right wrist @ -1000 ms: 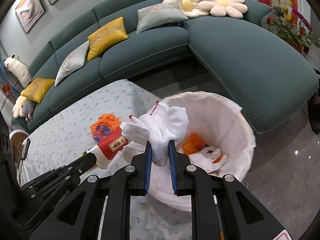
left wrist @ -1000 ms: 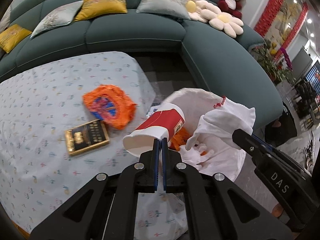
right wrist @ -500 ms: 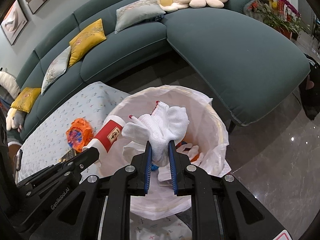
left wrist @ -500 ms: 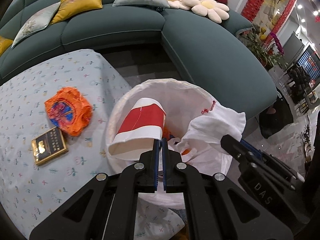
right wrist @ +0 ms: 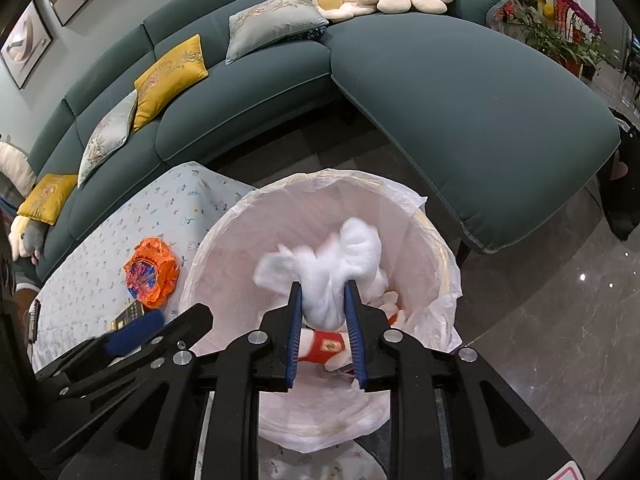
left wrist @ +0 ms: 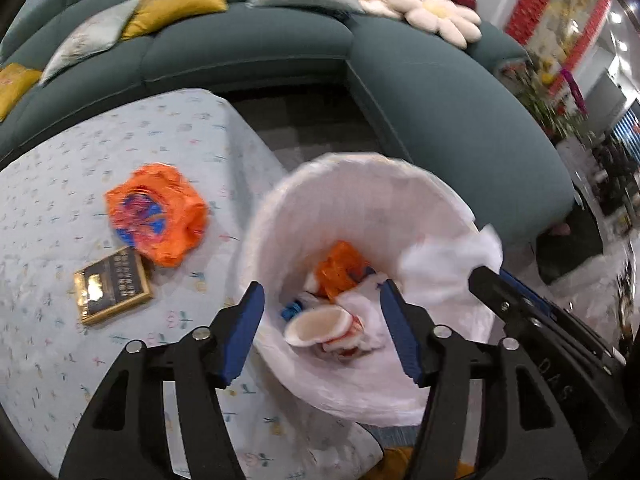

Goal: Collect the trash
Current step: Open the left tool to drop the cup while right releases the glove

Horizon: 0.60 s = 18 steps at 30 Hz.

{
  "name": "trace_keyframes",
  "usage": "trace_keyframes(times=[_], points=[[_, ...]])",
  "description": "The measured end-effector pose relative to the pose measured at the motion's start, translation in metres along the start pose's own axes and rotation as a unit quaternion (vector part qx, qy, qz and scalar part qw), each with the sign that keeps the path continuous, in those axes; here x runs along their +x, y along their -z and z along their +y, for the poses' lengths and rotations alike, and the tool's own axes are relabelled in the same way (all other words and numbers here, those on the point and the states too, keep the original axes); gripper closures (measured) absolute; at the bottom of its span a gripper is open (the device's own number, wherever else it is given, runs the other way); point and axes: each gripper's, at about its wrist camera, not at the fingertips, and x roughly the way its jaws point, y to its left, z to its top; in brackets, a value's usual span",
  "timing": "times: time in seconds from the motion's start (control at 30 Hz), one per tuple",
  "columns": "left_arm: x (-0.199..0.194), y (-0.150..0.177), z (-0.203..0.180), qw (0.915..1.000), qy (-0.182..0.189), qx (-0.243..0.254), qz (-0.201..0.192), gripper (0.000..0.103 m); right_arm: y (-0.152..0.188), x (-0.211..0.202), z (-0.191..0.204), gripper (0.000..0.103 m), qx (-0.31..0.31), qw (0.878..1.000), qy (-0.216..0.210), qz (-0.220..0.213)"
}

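The left gripper [left wrist: 320, 320] has just opened wide, holding nothing, the red-and-white paper cup [left wrist: 320, 326] lying below its fingers in the white-lined round bin [left wrist: 280, 208]. The right gripper [right wrist: 323, 312] has just been opening, the bunched white cloth [right wrist: 332, 272] between its fingers, possibly still touching.

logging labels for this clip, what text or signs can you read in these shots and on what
"DAS": faint letters on the right gripper body, seen from the left wrist view.
Red paper cup in the bin: a small gold emblem, too small to read.
Gold and black box on the table: rows of print, too blurred to read.

"DAS" (faint) marks the right tongs [left wrist: 486, 276].
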Motion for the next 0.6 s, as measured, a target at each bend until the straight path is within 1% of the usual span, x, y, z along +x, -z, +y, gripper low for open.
trace_keyframes(times=[0.1,0.23,0.6], points=[[0.002,0.001,0.009,0.9999,-0.002,-0.011,0.009,0.046,0.001,0.000,0.004,0.078,-0.005,1.000,0.000,0.002],[-0.002,0.002,0.017,0.9998,-0.008,-0.016,0.005,0.045,0.001,-0.001,0.011,0.072,-0.007,1.000,0.000,0.001],[-0.012,0.008,0.048,0.9989,-0.019,-0.042,0.003,0.045,0.005,-0.004,0.040,0.070,-0.031,1.000,-0.005,0.004]])
